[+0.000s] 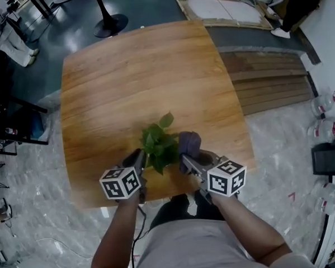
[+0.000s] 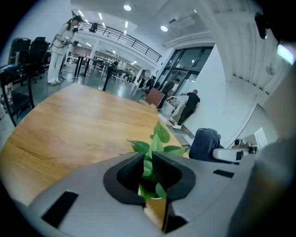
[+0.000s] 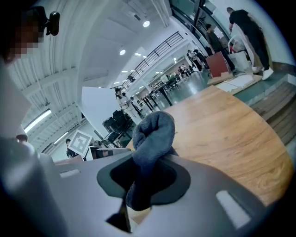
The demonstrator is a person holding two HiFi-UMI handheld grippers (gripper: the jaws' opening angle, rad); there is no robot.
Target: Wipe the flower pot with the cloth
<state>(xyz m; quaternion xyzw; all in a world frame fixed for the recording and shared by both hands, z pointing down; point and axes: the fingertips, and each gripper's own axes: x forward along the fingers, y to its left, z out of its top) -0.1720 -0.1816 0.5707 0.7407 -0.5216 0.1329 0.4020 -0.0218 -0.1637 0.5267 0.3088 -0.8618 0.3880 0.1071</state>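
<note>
The left gripper [image 2: 147, 159] is holding its jaws drawn narrow, with only a slim gap between them. Green leaves of the plant [image 1: 158, 143] are filling that gap, and a pale sliver low in it is probably the rim of the flower pot [image 2: 151, 198]. The jaws are judged to be nipping the pot there to steady it, though the leaves are hiding the contact itself.

The right gripper [image 3: 145, 163] is clamping the cloth [image 3: 152, 134]. The dark grey-blue bundle is standing up out of the jaws and curling forward past their tips, so its long axis is running along the gripper's own reach.

In the head view the pot is sitting between the two grippers, straight ahead of the left one's tips and just to the left of the right one's tips. It is almost wholly covered by foliage from above. The cloth's free end is lying just beside the rightmost leaves, close enough that touching cannot be ruled out. Both grippers are working over the near edge of the wooden table [image 1: 125, 77], with bare board stretching away beyond them.

The wiping move is turning on that sideways offset. The right gripper is the one carrying the cloth, and it seems to need a short leftward and downward swing, under the leaves, to bring the bundle's end against the pot's wall.
</note>
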